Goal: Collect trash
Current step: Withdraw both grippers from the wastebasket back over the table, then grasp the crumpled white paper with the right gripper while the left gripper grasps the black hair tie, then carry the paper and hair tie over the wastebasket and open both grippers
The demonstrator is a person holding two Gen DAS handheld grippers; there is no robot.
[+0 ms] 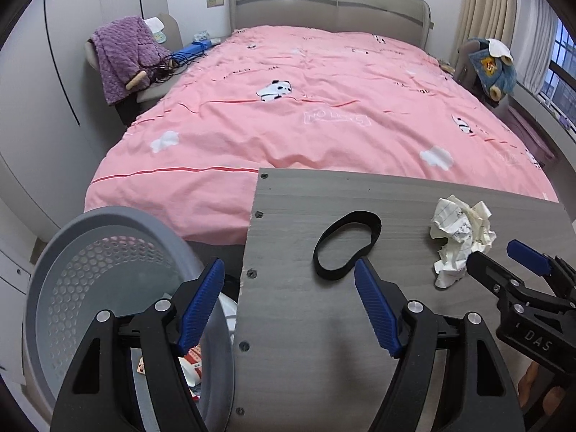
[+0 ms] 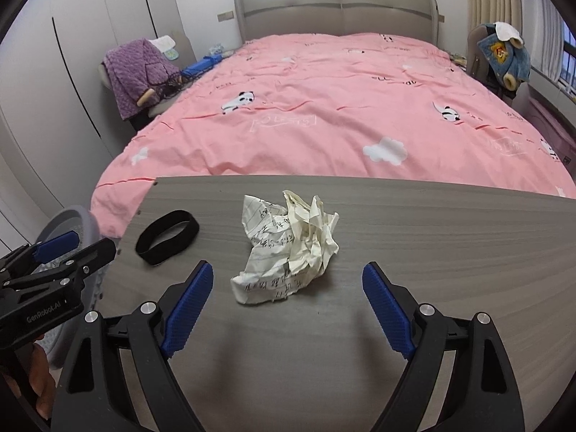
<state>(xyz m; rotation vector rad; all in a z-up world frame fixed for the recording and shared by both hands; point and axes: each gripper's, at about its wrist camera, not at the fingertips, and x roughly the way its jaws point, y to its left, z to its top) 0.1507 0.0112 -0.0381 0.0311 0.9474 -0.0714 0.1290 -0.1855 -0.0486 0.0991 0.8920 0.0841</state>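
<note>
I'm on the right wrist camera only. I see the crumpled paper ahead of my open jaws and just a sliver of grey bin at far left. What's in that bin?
Observer: In the left wrist view the grey bin stands on the floor beside the table; some red-and-white packaging already lies in it.
Operator: Where does the left gripper sit?
Observer: The left gripper straddles the table's left edge: one finger over the bin, the other by the black band, jaws open on nothing.
Operator: Is my right gripper touching the paper?
Observer: From the left view, the right gripper has a fingertip at the crumpled paper; contact is unclear.
</note>
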